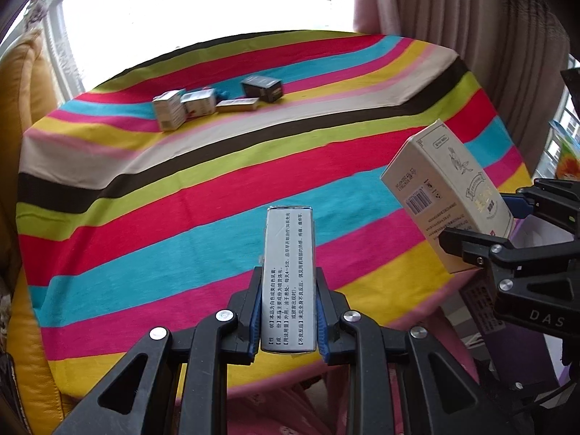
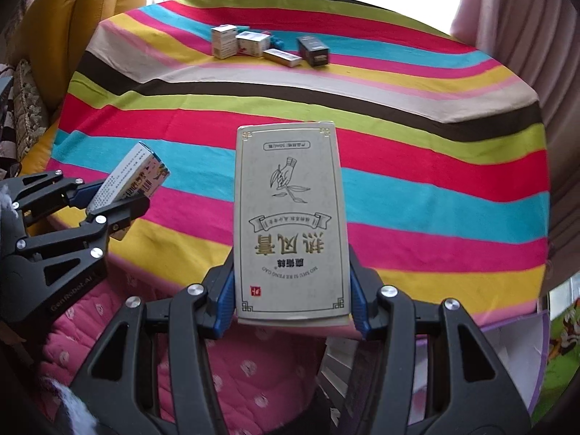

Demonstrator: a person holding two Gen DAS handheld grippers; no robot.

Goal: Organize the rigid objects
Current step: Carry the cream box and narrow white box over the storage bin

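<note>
Cardboard, stiff yet probably light and crushable, suits flat-side grips: the left gripper pinches a narrow grey printed carton, the right gripper a wide cream carton, above the striped tablecloth.

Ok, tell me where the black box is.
The black box stands on the far side of the striped tablecloth, rightmost in the row, beside the flat gold box.

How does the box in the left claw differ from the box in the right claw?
The grey box is narrow; the cream box is wide. The grey box carries plain black text, the cream box gold lettering and a drawing. Both are rigid cartons, each clamped in a claw above the striped cloth.
</note>
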